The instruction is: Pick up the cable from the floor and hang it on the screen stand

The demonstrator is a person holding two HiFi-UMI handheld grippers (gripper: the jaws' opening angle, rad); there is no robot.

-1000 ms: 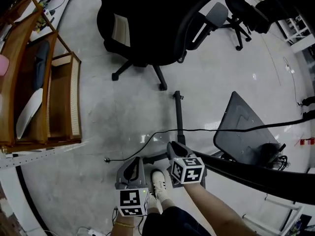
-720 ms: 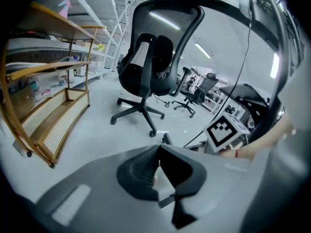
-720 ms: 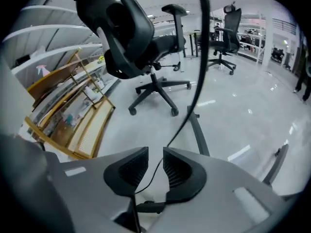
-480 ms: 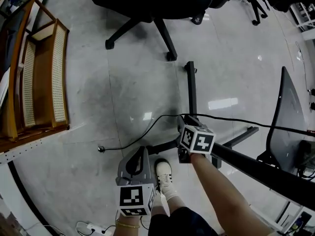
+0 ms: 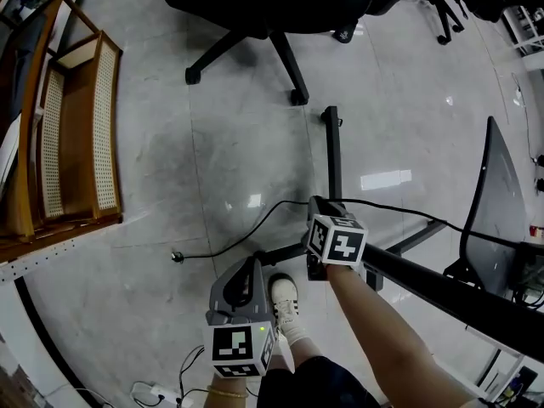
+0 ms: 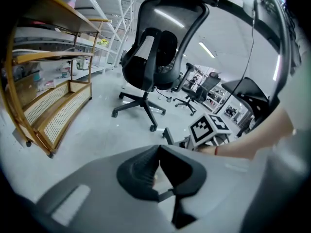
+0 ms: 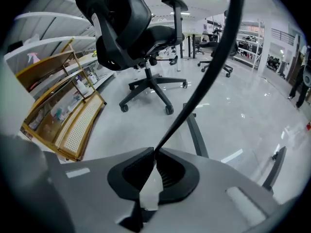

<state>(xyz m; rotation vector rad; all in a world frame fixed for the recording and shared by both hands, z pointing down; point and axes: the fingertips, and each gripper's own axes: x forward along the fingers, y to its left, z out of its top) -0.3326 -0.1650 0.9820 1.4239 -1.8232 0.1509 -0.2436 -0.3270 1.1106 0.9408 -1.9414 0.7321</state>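
A thin black cable [image 5: 246, 226] trails from its plug [image 5: 176, 256] on the grey floor up to my right gripper [image 5: 316, 202]. From there it runs on to the right, toward the dark screen panel [image 5: 495, 202]. In the right gripper view my right gripper [image 7: 154, 152] is shut on the cable [image 7: 204, 76], which rises steeply from the jaw tips. The screen stand's black floor leg [image 5: 332, 155] lies just beyond that gripper, and its slanted beam [image 5: 442, 291] passes under my right forearm. My left gripper [image 5: 252, 266] hangs lower left, beside the plug end. Its jaws [image 6: 159, 149] are shut with nothing in them.
A black office chair [image 5: 255, 7] on a star base stands ahead. A wooden rack [image 5: 76, 134] with cane panels lines the left side. The person's white shoe [image 5: 283, 300] is between the grippers. A white power strip [image 5: 153, 393] lies at the bottom left.
The right gripper has risen and moved forward with the cable, lifting it off the floor. The head view has tipped further down. The left gripper has sunk slightly toward the lower edge.
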